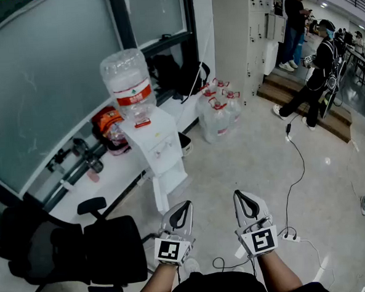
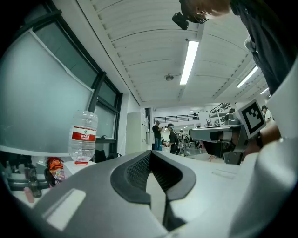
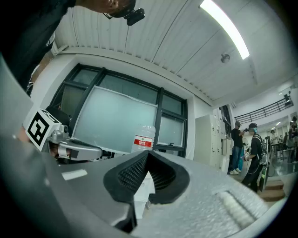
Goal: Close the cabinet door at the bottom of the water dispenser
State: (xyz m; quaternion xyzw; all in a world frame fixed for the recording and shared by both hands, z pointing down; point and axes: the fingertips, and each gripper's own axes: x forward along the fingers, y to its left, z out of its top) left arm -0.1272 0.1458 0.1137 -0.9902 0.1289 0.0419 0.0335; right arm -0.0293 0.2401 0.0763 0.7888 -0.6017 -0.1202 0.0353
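The white water dispenser [image 1: 159, 148] stands against the window ledge with a clear bottle [image 1: 128, 84] upside down on top. At its base the cabinet door [image 1: 161, 198] stands swung out towards me. My left gripper [image 1: 187, 203] and right gripper [image 1: 236, 193] hang side by side in front of it, apart from the door, both shut and holding nothing. The left gripper view shows the closed jaws [image 2: 150, 152] with the bottle [image 2: 83, 138] off to the left. In the right gripper view the bottle [image 3: 144, 138] rises just behind the closed jaws [image 3: 148, 152].
A black office chair [image 1: 84, 247] stands close on the left. Several full water jugs [image 1: 217, 112] sit on the floor behind the dispenser. A power strip with cables [image 1: 291, 235] lies to the right. People stand by the steps [image 1: 317, 72] far right.
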